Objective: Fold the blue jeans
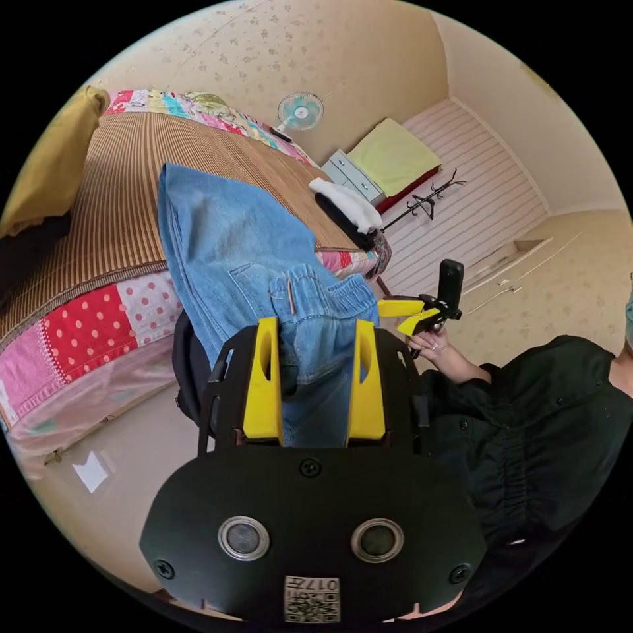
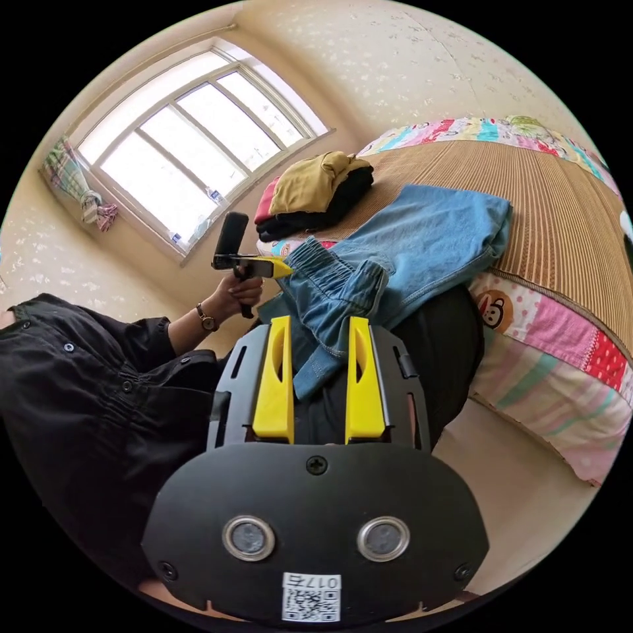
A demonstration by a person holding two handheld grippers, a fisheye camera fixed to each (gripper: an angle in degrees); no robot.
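Left gripper view: blue jeans (image 1: 231,244) draped off bed (image 1: 119,198).
Left tool (image 1: 315,330) and right tool (image 2: 320,330) spread around waistband, not pinching; risked slipping floorward if unclamped.

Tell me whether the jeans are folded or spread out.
Partly folded: the blue jeans lie doubled on the bed mat, legs stacked, with the waistband end hanging off the edge, bunched.

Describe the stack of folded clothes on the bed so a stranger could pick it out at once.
Start at the bed with the striped woven mat, then go to its corner nearest the big window. The stack of folded clothes sits there, just beyond the blue jeans. Unlike the spread-out denim, it is a compact pile: mustard yellow on top, black beneath, a red edge at the side.
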